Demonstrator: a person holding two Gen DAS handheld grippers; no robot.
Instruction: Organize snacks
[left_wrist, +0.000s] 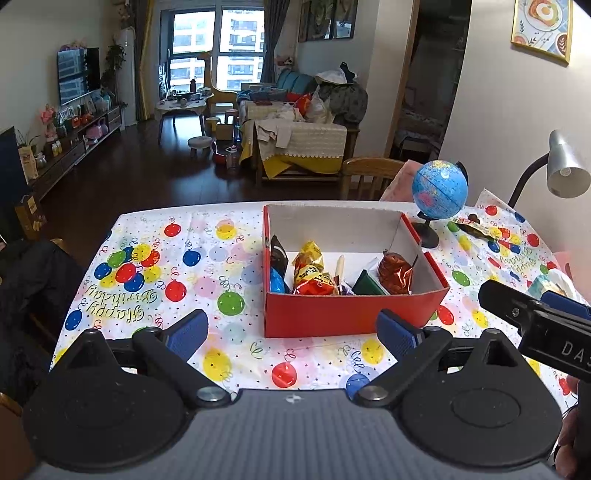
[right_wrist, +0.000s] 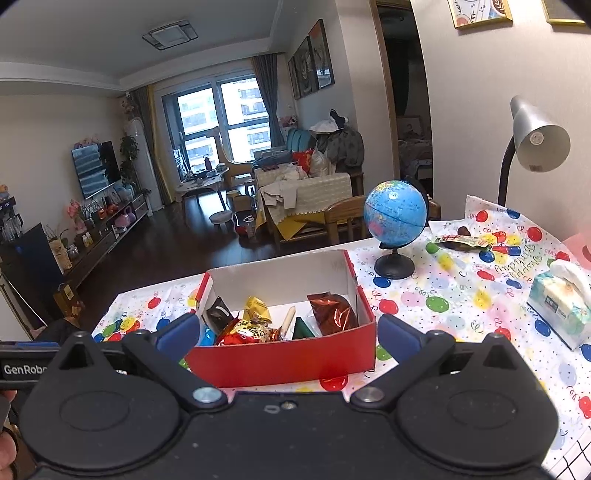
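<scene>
Snacks (left_wrist: 314, 273) in crinkly foil and plastic wrappers lie heaped inside a red cardboard box (left_wrist: 343, 314) with a plain white lining, standing open on the bench (left_wrist: 207, 266). A thin plastic cloth printed with coloured balloons covers the bench; behind it a living room opens out, with dark wood flooring, a draped sofa, a wall television and a tall window. Beside the box stands a small blue globe (right_wrist: 396, 214) on a black foot, and farther right one loose wrapped snack (right_wrist: 461, 240) lies on the cloth under a grey gooseneck lamp (right_wrist: 535, 142). Only the right wrist view shows the whole soft tissue pack (right_wrist: 559, 302); the left view catches just its edge. The left gripper (left_wrist: 291, 332) and the right gripper (right_wrist: 288, 332) both hang before the box with blue-padded fingers (left_wrist: 188, 330) spread wide, gripping nothing.
</scene>
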